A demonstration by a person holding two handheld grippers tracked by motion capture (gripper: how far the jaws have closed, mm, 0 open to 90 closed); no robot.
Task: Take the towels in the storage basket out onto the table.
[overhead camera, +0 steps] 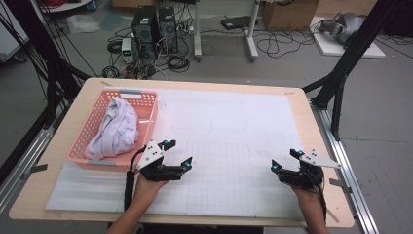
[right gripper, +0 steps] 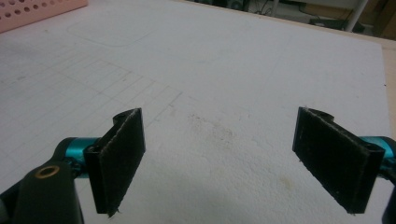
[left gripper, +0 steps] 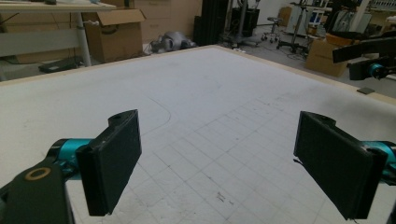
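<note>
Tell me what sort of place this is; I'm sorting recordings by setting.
Probably a lab or workshop: a gridded white mat covers the table, computer towers and loose cables sit on the concrete floor, and cardboard boxes stand behind.

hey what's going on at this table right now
A person sits at a wooden table covered by a white gridded mat, holding a two-jaw gripper in each hand. The left gripper hovers beside a pink perforated plastic basket that holds a crumpled white cloth. The right gripper hovers over bare mat near the table's right edge. Both grippers stand open with nothing between the jaws, and the cloth lies untouched in the basket.
</note>
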